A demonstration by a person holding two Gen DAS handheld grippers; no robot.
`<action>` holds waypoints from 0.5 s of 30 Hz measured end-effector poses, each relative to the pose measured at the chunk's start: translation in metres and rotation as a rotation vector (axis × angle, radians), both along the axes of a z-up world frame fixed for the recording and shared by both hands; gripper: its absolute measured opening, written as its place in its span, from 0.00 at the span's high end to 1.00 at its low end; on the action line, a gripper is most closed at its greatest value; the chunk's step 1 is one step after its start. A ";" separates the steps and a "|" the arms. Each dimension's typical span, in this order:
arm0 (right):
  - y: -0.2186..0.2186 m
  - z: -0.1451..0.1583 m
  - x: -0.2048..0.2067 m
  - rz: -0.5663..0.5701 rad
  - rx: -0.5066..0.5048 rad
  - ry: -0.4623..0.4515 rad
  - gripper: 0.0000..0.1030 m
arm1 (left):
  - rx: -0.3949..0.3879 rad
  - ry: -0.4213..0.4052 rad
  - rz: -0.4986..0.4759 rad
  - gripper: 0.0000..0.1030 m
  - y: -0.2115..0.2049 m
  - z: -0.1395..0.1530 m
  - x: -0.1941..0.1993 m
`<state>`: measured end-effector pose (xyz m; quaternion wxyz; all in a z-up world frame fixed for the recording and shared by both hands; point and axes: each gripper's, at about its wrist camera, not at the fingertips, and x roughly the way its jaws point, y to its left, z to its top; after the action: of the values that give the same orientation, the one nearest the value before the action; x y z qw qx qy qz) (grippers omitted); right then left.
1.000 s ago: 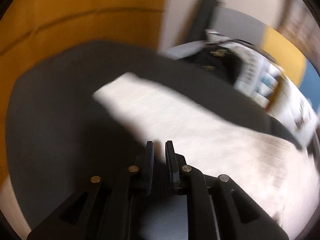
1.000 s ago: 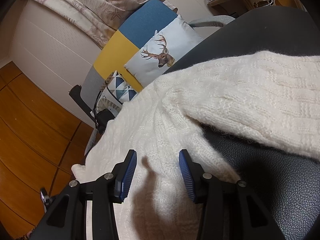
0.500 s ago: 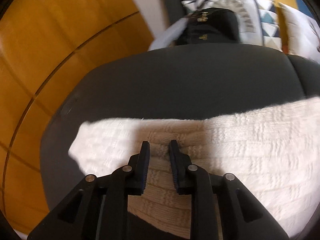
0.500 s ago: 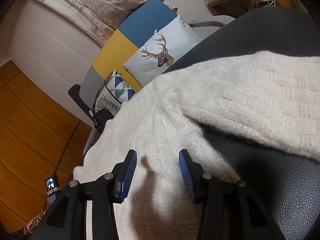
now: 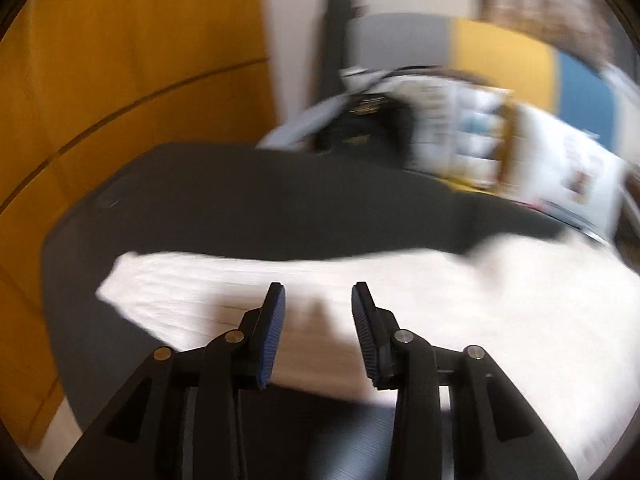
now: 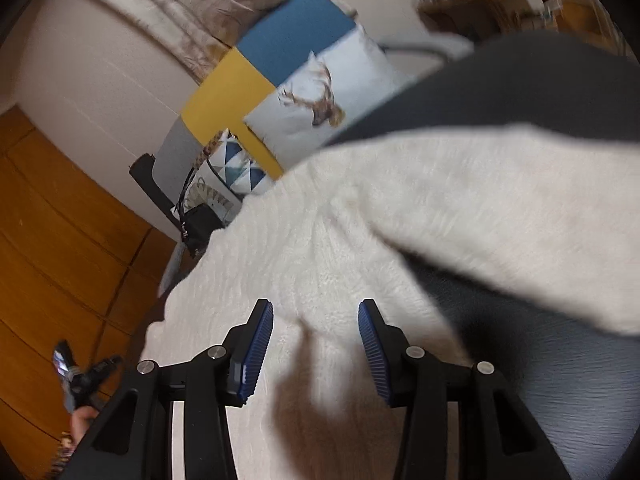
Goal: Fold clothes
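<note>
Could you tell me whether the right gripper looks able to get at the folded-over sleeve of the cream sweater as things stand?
Probably yes: the right gripper is open above the cream sweater, and nothing lies between it and the sleeve.

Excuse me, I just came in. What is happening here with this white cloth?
A person holding two handheld grippers is folding a cream knitted sweater spread on a dark leather seat. Both the left gripper and the right gripper are open above the knit, gripping nothing. One part of the sweater lies folded over the rest.
</note>
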<state>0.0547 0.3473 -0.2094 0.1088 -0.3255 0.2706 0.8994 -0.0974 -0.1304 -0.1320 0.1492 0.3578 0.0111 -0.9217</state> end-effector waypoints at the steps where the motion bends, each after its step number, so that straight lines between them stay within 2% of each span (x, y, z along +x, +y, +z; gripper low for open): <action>1: 0.003 0.004 0.004 -0.017 0.030 -0.014 0.56 | -0.013 0.004 -0.074 0.54 0.025 0.001 0.007; 4: 0.010 0.015 0.017 -0.068 0.122 -0.058 0.56 | -0.085 -0.028 -0.252 0.52 0.089 -0.014 0.026; 6: 0.016 0.022 0.024 -0.100 0.181 -0.087 0.56 | -0.163 -0.026 -0.303 0.52 0.099 -0.024 0.026; 10: 0.041 0.013 0.018 -0.115 0.245 -0.171 0.56 | -0.320 -0.023 -0.406 0.50 0.119 -0.043 0.027; 12: 0.053 0.008 0.015 -0.122 0.277 -0.212 0.56 | -0.398 -0.022 -0.457 0.40 0.128 -0.052 0.028; 14: 0.066 0.003 0.012 -0.130 0.309 -0.254 0.55 | -0.477 -0.020 -0.507 0.39 0.138 -0.062 0.028; 15: 0.072 0.001 0.010 -0.133 0.325 -0.275 0.55 | -0.516 -0.020 -0.533 0.35 0.143 -0.067 0.028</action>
<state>0.0651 0.4192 -0.2082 0.2551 -0.4046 0.1254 0.8692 -0.0690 0.0123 -0.1989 -0.0105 0.3076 -0.3166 -0.8972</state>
